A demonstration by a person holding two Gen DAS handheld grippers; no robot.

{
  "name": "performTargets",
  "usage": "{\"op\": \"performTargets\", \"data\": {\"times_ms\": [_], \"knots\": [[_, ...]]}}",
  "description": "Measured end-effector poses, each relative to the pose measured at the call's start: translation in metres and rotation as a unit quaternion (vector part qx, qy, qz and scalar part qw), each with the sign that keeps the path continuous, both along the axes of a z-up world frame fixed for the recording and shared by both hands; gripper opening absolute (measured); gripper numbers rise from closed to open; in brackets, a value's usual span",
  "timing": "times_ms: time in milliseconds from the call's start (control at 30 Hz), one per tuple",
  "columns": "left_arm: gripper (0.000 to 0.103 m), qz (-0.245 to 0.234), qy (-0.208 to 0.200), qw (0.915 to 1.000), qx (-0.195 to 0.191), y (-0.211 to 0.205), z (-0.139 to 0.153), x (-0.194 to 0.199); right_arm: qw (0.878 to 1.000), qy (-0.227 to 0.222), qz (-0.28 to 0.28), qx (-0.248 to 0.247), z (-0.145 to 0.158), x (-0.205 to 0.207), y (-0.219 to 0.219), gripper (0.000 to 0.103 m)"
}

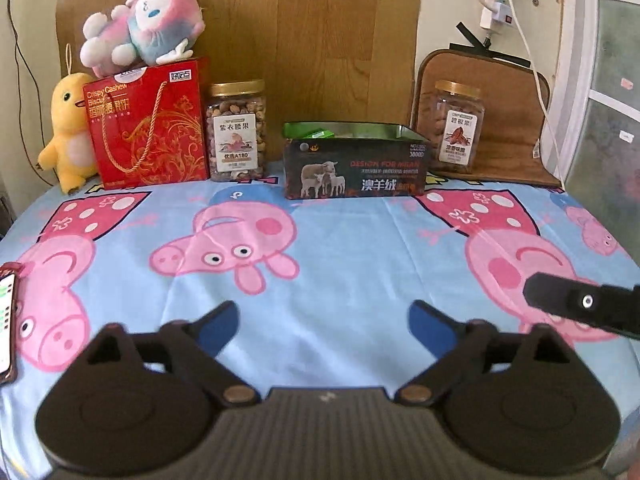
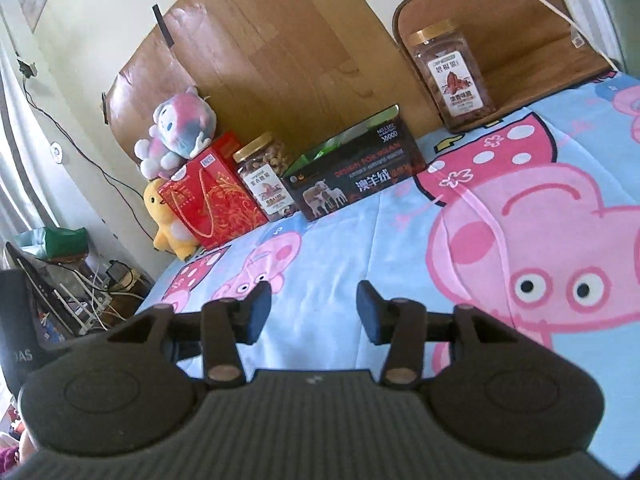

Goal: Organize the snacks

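Two clear plastic nut jars with gold lids, one (image 1: 236,132) beside my red gift bag (image 1: 148,128), one (image 1: 456,128) far right, flanked the open black box (image 1: 356,168) on the blue cartoon-pig cloth (image 1: 340,248). My left gripper (image 1: 324,320) gaped wide; my right gripper (image 2: 314,312) stood half apart; both held nothing.

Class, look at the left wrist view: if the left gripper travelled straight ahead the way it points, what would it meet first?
Probably the cartoon-pig tablecloth, since the open left gripper tilts downward; beyond it stands the dark sheep-printed box. Depth is uncertain.
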State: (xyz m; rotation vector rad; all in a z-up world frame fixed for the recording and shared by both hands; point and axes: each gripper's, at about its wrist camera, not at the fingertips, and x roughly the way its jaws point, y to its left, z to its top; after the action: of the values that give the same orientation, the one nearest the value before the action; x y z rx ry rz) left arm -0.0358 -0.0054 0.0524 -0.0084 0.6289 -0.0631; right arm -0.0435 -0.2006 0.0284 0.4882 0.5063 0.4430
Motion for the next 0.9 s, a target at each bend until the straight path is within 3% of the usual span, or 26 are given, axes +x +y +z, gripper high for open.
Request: {"op": "performTargets", "data": {"times_ms": [167, 433, 900], "knots": [[0.103, 0.002, 0.008, 0.9999, 0.008, -0.005, 0.0, -0.008, 1.0, -0.01, -0.006, 0.004, 0.003, -0.011, 0.0, 0.058], [0.103, 0.017, 0.033, 0.9991, 0.02, -0.008, -0.008, -0.009, 1.0, -0.003, -0.003, 0.006, 0.0, -0.014, 0.003, 0.061], [0.103, 0.038, 0.018, 0.9986, 0.032, -0.002, -0.009, -0.009, 1.0, 0.0, 0.005, 0.001, -0.001, -0.018, 0.01, 0.061]]}}
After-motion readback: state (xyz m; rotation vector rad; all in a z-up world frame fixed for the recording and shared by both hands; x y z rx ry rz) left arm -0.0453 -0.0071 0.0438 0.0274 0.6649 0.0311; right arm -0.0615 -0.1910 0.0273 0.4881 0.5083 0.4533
